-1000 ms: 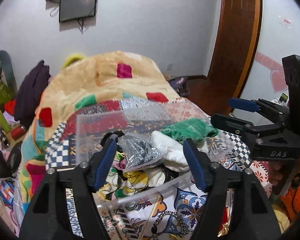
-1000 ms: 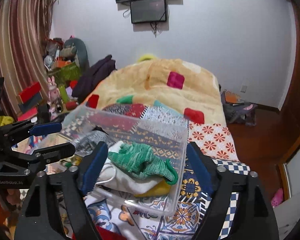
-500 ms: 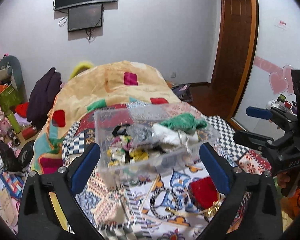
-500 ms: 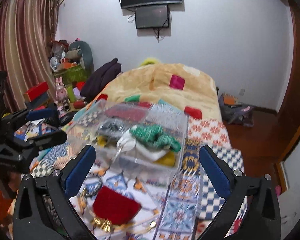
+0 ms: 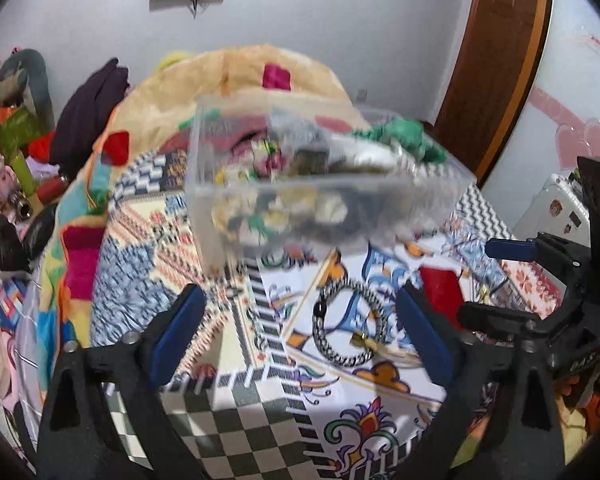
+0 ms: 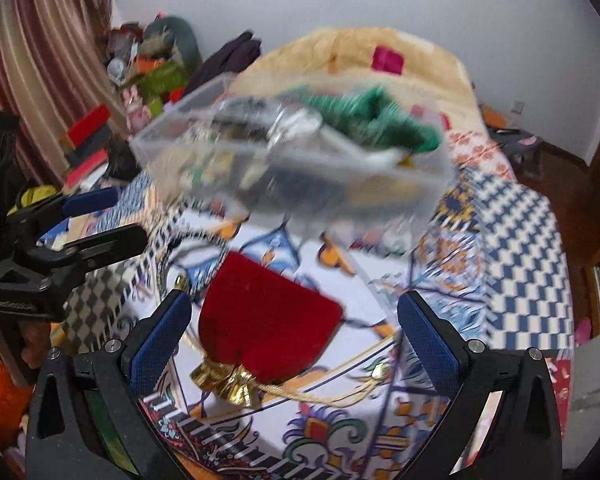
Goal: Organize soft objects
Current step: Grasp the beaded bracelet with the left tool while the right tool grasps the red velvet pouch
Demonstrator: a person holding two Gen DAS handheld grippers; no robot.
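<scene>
Left wrist view: both claws released above a patterned bed, a clear bin of soft things ahead.

Left claw (image 5: pixel 300 334) gapes wide, holding nothing; a braided band (image 5: pixel 348 322) lies on the bed (image 5: pixel 284 412) between its fingers. Bin (image 5: pixel 312 196), blurred, sits farther back, with a green cloth (image 5: pixel 404 136) at its right end. Right claw (image 6: pixel 294 338) is also spread and holds nothing; a red pouch (image 6: pixel 266 318) with gold tie lies between its fingers, just nearer than the bin (image 6: pixel 292 160). Each claw shows at the edge of the other's view.
</scene>
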